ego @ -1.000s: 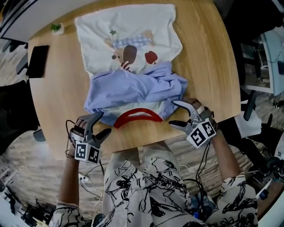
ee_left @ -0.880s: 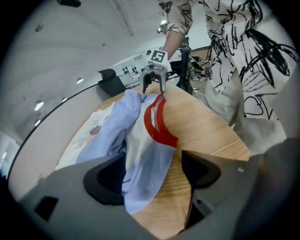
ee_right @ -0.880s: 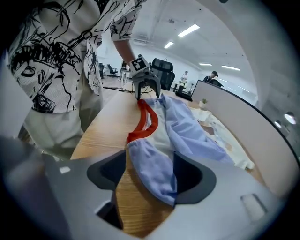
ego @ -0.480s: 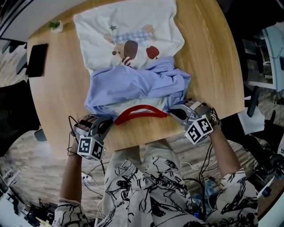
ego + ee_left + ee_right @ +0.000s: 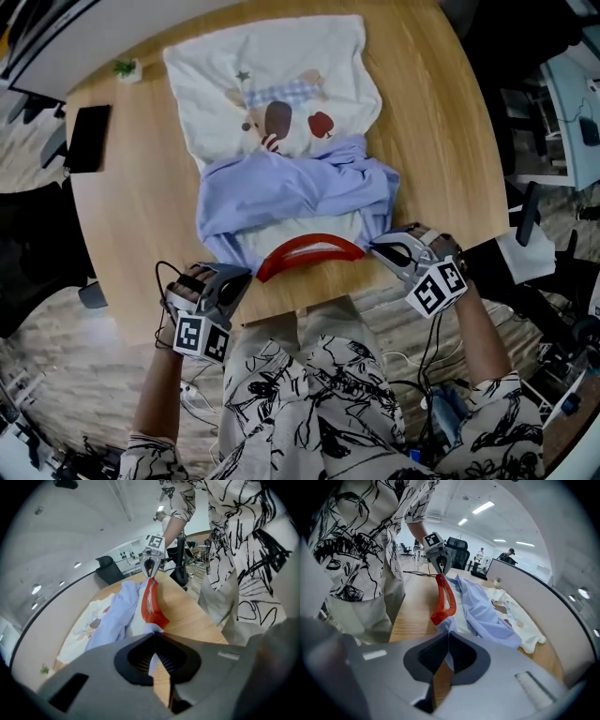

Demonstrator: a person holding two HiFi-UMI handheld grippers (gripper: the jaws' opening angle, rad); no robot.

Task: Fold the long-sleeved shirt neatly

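1. The round wooden table (image 5: 441,141) carries the whole work area.

2. The long-sleeved shirt (image 5: 281,103) lies flat at the table's centre. Its white printed body runs toward 12 o'clock and its neck end points to 6 o'clock, toward the person.
 - The lavender sleeves (image 5: 291,187) are bunched across the lower half of the body, over the bottom of the print.
 - The red collar (image 5: 309,251) arches along the near edge of the garment, between the two grippers.

3. The left gripper (image 5: 239,275) sits at 7 o'clock of the shirt, at the near left corner of the fabric.
 - It slopes downward, with its tips aimed toward 1 o'clock.
 - The marker cube (image 5: 203,337) faces the person.
 - Its jaws have just been closing. In the left gripper view they meet on a fold of lavender cloth (image 5: 151,631), so the shirt is pinched.

4. The right gripper (image 5: 380,248) sits at 4 o'clock of the shirt, at the near right corner.
 - It slopes downward at a similar angle, with its tips aimed toward 10 o'clock.
 - Its jaws are pressed together on a fold of the same lavender cloth (image 5: 446,631), just below the collar's end.

5. Each gripper view shows the opposite gripper at the far end of the collar, holding the fabric there.

6. A dark phone (image 5: 87,138) lies at the table's 9 o'clock edge, well apart from the shirt.

7. A small green plant (image 5: 126,67) stands near the 11 o'clock edge.
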